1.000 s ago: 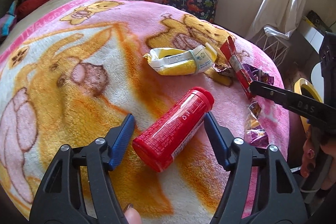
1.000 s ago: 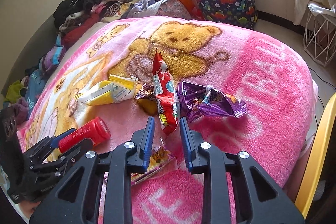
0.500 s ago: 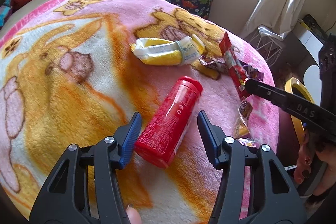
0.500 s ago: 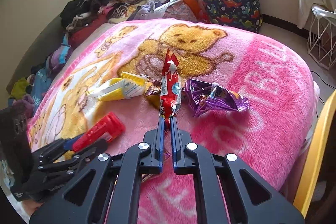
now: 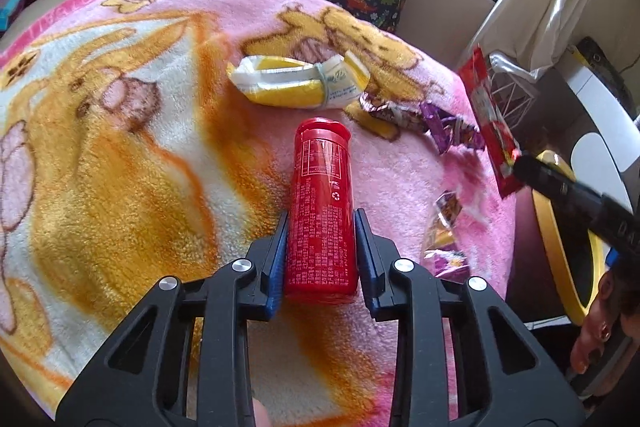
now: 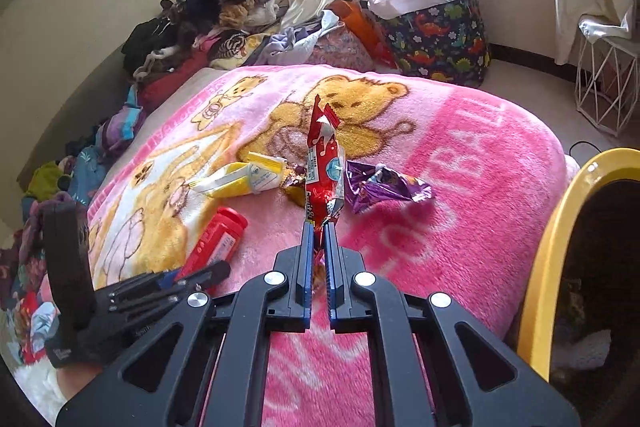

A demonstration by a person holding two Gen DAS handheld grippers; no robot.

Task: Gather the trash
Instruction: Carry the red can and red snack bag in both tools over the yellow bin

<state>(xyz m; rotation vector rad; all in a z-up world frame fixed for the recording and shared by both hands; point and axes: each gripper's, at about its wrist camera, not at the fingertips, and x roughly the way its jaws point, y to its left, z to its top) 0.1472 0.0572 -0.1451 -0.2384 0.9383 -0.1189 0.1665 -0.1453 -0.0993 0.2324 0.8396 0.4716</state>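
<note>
I see a fleecy pink blanket [image 6: 500, 187] printed with golden-orange cartoon bears, white patches and paler pink lettering. On it lies a glossy red plastic tube [image 5: 322, 211] covered in fine white print. My left gripper [image 5: 321, 223] is black with blue pads. My right gripper [image 6: 319, 231], also black and blue, shows a red foil snack wrapper [image 6: 324, 163] with white and pale blue markings. Nearby are a yellow and white crumpled packet [image 6: 240, 179] and a shiny purple foil wrapper [image 6: 384, 185]. A dark fabric bag [image 6: 440, 39] carries a multicoloured dinosaur pattern. A round bin [image 6: 544, 267] has a bright yellow rim.
</note>
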